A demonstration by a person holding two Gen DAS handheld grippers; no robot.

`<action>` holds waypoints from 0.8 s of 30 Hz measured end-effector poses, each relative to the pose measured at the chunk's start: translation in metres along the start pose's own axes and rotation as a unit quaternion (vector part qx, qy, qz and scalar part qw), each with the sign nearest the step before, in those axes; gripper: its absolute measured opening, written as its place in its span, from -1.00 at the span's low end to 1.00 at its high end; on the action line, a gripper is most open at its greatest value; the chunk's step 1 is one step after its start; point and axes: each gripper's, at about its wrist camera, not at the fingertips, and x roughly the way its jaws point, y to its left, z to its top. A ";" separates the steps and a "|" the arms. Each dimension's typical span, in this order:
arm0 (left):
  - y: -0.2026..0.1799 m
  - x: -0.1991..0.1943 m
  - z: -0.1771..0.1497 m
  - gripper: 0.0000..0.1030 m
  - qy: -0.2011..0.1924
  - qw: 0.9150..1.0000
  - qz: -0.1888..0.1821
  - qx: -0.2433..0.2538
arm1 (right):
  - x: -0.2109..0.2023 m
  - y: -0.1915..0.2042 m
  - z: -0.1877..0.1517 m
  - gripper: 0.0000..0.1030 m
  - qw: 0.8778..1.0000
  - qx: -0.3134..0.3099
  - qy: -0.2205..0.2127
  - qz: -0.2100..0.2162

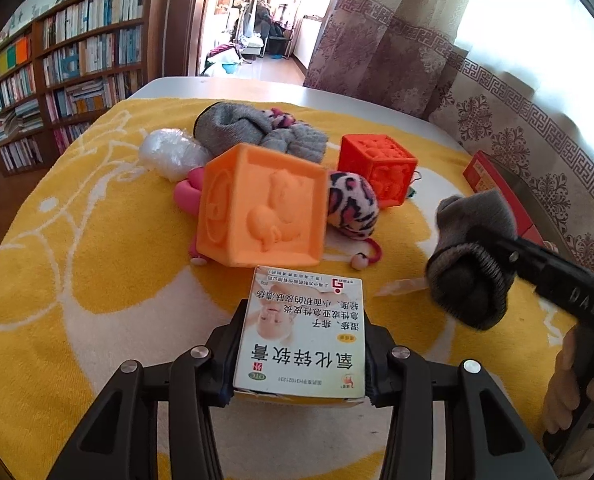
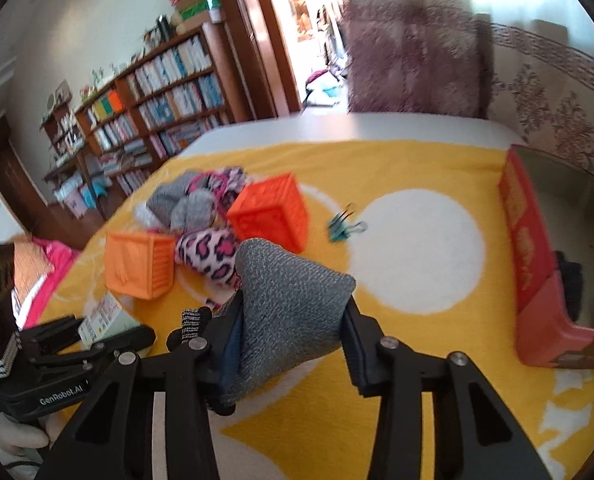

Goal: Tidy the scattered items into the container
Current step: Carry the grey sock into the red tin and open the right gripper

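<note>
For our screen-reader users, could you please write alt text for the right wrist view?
The right gripper holds a grey sock above a yellow and white blanket. An open red box stands at right; behind lie two orange cubes, fabric items and a green binder clip. At lower left, the left gripper holds a small carton.

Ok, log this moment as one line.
left gripper: shut on box | right gripper: shut on sock | container: right of mat

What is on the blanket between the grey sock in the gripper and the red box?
Nothing. In the right wrist view, only bare yellow and white blanket lies between the grey knitted sock and the open red box.
</note>
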 end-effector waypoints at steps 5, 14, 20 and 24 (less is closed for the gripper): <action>-0.015 -0.006 0.002 -0.07 -0.004 1.000 -0.002 0.015 | -0.019 -0.023 0.005 -0.09 0.999 0.029 -0.031 -0.010; -0.046 -0.011 0.010 -0.07 -0.003 0.999 -0.013 0.040 | -0.049 -0.076 0.006 -0.09 0.992 0.086 -0.078 -0.043; -0.079 -0.010 0.021 -0.07 -0.008 0.997 -0.026 0.070 | -0.077 -0.115 0.009 -0.09 0.983 0.119 -0.116 -0.083; -0.106 -0.009 0.029 -0.07 -0.009 0.995 -0.036 0.097 | -0.091 -0.140 0.011 -0.09 0.975 0.141 -0.134 -0.110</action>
